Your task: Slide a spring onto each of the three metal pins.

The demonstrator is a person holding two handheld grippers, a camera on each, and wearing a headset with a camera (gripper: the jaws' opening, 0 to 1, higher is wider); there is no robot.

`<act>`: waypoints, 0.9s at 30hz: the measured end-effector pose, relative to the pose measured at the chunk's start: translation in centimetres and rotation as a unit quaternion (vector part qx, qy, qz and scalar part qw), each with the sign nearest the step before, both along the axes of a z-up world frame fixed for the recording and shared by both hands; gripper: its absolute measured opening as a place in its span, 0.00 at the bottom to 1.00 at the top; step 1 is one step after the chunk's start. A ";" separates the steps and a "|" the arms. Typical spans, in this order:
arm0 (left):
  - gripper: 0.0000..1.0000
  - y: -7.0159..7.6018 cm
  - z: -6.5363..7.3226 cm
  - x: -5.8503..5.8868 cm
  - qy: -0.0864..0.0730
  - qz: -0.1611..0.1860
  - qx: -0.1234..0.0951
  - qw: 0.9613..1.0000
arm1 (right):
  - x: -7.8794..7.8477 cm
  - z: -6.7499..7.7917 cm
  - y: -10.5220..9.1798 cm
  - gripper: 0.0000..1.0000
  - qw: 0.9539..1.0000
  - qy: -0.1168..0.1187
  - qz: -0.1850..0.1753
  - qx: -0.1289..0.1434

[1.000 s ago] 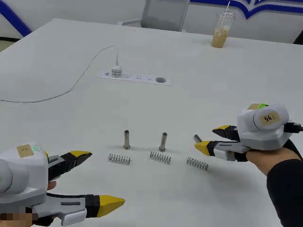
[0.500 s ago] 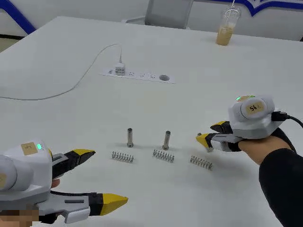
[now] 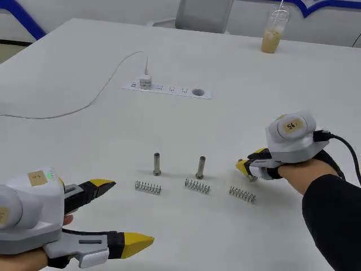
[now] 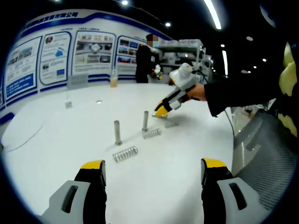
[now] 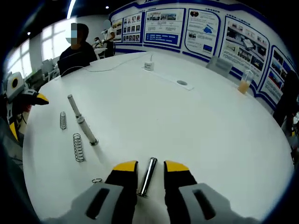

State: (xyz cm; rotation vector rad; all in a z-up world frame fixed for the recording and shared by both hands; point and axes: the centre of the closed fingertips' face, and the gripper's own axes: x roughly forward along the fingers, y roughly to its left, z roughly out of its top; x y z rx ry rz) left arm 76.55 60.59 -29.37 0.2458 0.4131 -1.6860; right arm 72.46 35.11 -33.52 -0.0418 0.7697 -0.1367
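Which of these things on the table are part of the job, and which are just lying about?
Job: left pin, middle pin, right pin; left spring, middle spring, right spring.
Lying about: power strip, white cable, drink cup, chair.

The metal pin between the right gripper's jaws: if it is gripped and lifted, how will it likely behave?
The pin looks like smooth, shiny metal, so it may slip between the jaws of the right gripper. It is slim and round with a small base, so a nudge would probably tip it and let it roll.
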 end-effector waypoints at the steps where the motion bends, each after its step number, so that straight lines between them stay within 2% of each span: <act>1: 0.85 0.0 0.0 0.0 0.000 0.000 0.000 1.000 | 0.0 0.0 0.0 0.22 1.000 0.000 -0.001 0.001; 13: 0.85 0.1 -0.2 0.0 0.003 0.002 0.002 1.000 | 0.4 -0.8 -0.4 0.16 1.000 0.015 -0.016 0.016; 27: 0.84 0.2 -0.4 0.1 0.006 0.003 0.003 1.000 | 0.4 -1.1 -0.1 0.13 0.999 0.020 -0.025 0.027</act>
